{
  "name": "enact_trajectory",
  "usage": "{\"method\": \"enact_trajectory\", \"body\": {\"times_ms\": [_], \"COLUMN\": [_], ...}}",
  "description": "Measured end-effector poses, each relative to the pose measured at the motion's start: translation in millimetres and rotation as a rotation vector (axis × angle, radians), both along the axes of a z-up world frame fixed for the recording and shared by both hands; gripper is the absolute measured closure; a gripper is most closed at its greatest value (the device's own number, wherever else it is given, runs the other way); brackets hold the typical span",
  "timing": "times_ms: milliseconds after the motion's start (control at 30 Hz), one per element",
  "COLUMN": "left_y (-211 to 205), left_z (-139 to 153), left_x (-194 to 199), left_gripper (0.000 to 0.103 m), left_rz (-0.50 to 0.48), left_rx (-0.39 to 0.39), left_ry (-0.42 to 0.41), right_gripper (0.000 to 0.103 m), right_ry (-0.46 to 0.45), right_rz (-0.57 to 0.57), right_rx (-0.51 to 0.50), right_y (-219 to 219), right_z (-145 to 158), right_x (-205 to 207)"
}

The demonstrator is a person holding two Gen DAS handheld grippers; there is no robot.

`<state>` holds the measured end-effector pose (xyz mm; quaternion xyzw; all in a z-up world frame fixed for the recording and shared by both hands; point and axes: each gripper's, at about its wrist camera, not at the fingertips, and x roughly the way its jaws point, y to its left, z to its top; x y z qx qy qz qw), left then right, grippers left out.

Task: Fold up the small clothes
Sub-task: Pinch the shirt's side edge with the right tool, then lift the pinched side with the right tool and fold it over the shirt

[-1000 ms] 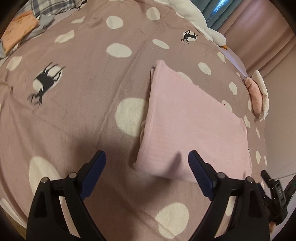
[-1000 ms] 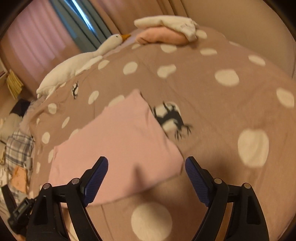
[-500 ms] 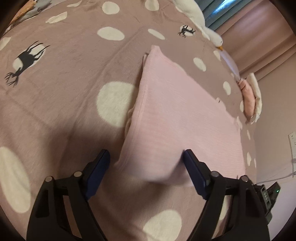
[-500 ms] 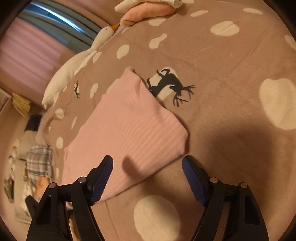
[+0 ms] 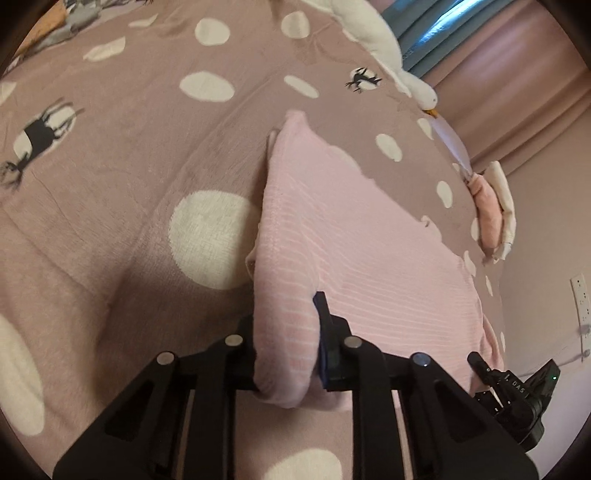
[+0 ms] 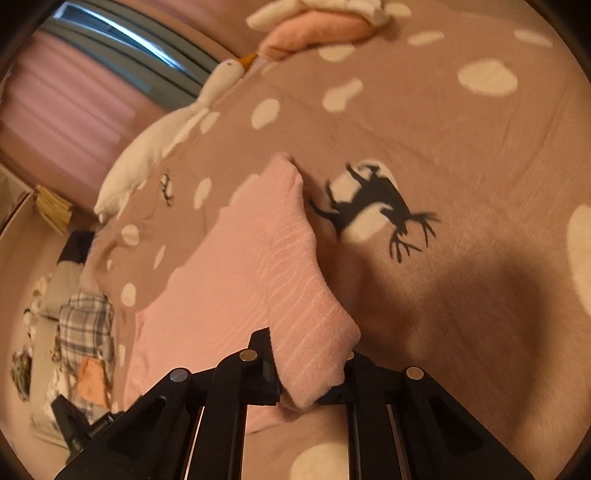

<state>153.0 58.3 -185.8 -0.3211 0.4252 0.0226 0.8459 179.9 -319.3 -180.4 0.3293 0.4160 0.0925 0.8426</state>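
On the bed, over the brown fleece blanket with cream dots and black deer (image 5: 122, 192), lies the flat pink ribbed knit garment (image 5: 369, 258), already folded into a rough rectangle.

Change since a second ago: both tongs stood wide apart over the near edge; now both are closing, with cloth between them. Left tongs (image 5: 286, 350) pinch the near left corner of the garment, the fabric bunched into a ridge between the jaws. Right tongs (image 6: 310, 373) pinch the near right corner likewise; the corner stands up off the blanket.

Our reading: the grasp stage is nearly complete; we have both near corners, so the next fold, carrying this edge toward the far edge, looks ready to start. Risk: the grip may catch only the top layer and let the lower one slip.

Off-task: a white plush goose (image 6: 173, 136) along the far side, folded pink and white clothes (image 6: 321, 26) stacked beyond it.
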Motion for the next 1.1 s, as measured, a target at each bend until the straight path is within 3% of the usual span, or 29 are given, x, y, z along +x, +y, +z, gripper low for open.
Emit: {"method": "enact_trajectory", "body": {"times_ms": [267, 467, 867, 1100], "left_y": [-12.5, -23.3, -46.1, -50.7], "left_z": [24.0, 24.1, 21.8, -7.0], "left_x": [-44.9, -86.5, -133.3, -131.7], "left_gripper": [0.084, 0.083, 0.083, 0.073], "left_rz": [-0.054, -0.087, -0.152, -0.171], "left_rx": [0.063, 0.094, 0.173, 0.226], "left_ry": [0.007, 0.004, -0.024, 0.055], "right_gripper": [0.091, 0.091, 0.091, 0.091], "right_ry": [-0.046, -0.047, -0.056, 0.022], "right_rz": [-0.002, -0.012, -0.040, -0.061], "right_rx": [-0.083, -0.092, -0.114, -0.186], "right_y": [1.7, -2.1, -12.3, -6.6], "right_z": [38.5, 38.8, 39.8, 18.5], "right_x": [-49.6, -76.2, -112.8, -112.9]}}
